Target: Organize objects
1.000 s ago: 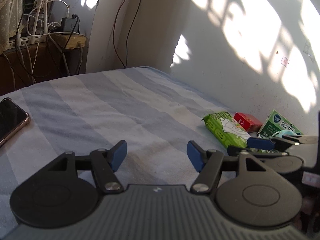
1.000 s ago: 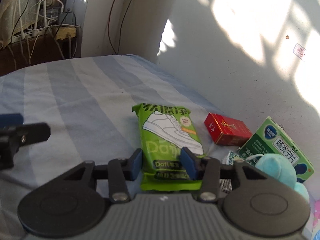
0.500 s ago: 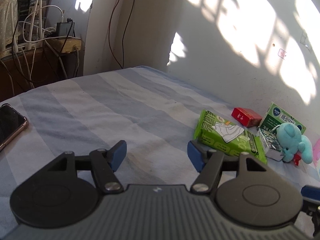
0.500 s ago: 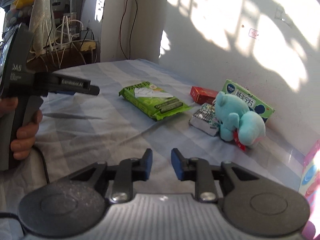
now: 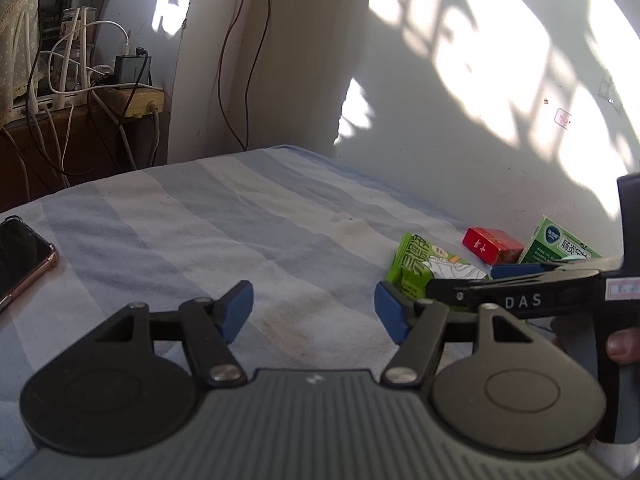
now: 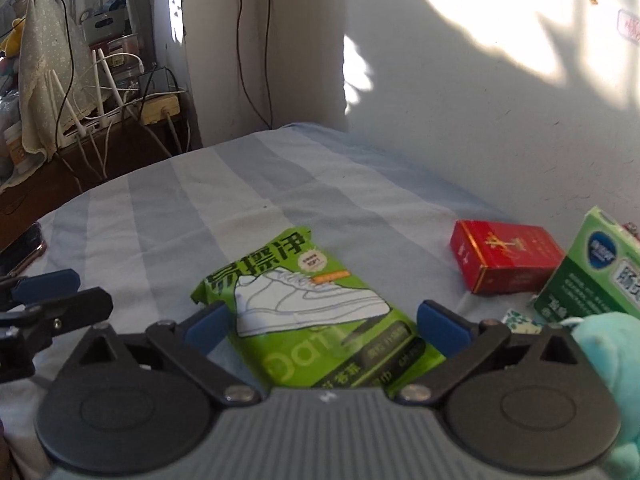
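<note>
1. The right gripper is held over the near end of the green wipes pack. Its jaws have just been opening and now stand wide apart, one blue pad on each long side of the pack. No pad is seen pressing on the wrapper, so nothing is gripped.
2. The left gripper is held half open above the bare striped bedsheet, with nothing between its pads.
3. The wipes pack lies flat on the bedsheet toward the edge that meets the white wall. A red carton sits nearer that wall edge, apart from the pack. A green box is beside the carton, and a teal plush toy is at the lower right. A phone rests at the opposite edge.
4. The pack is judged to be light, soft and pliant. A glossy film wrapper is suggested by the sheen, so some slipperiness is to be expected. It would probably sag at an unsupported end if lifted from one end only.
5. Hold is best taken across the short width, near the middle of the length. The long sides are then squeezed and the filling, not only loose film, is caught. The thin sealed ends are better avoided.
6. The soft bedding may give under downward pressure, so the pads should be brought low beside the pack before being closed.
</note>
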### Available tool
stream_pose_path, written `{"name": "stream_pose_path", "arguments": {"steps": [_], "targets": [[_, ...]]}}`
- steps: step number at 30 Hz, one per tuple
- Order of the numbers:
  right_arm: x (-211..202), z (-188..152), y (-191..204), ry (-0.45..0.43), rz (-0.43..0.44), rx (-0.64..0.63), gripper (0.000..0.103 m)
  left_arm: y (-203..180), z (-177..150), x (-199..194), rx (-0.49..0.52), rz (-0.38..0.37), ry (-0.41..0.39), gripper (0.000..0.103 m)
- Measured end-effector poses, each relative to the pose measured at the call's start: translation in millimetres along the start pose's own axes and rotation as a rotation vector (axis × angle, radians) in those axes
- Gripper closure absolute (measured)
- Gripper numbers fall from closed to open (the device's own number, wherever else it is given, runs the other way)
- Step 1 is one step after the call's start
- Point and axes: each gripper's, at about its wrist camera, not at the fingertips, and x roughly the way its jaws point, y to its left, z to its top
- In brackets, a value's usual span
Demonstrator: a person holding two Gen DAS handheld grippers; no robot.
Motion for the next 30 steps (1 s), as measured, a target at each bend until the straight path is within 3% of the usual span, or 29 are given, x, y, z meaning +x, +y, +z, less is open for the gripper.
{"name": "stream_pose_path", "arguments": {"steps": [2, 5, 10, 15, 18, 20, 22, 26, 30], "targets": [[2, -2, -4, 0.012, 0.033, 0.004, 0.003, 2, 0, 1, -0.014, 0.001, 0.004, 0.034], [-13, -15, 3, 0.019, 0.043, -0.035, 0.017, 6, 1, 1, -0.04, 0.0, 0.012, 0.033], [-72, -63, 18, 0.017, 0.016, -0.098, 0.022, 5, 1, 0, -0.033, -0.029, 0.013, 0.034], [-160, -133, 16, 0.011, -0.092, -0.06, 0.02, -6, -3, -2, 0.046, -0.131, 0.023, 0.036], [-208, -170, 11, -0.008, -0.214, -0.001, 0.008, -20, -7, -6, 0.116, -0.235, 0.049, 0.036], [-243, -192, 6, -0.057, -0.27, 0.094, 0.002, -29, -9, -9, 0.1, -0.369, 0.126, 0.036], [-266, -208, 3, -0.08, -0.269, 0.186, 0.001, -47, -13, -15, 0.113, -0.497, 0.19, 0.036], [-277, -224, 9, -0.098, -0.283, 0.252, 0.001, -102, -26, -33, 0.234, -0.683, 0.289, 0.037], [-263, -221, 15, -0.075, -0.264, 0.251, 0.01, -137, -45, -37, 0.312, -0.771, 0.397, 0.038]]}}
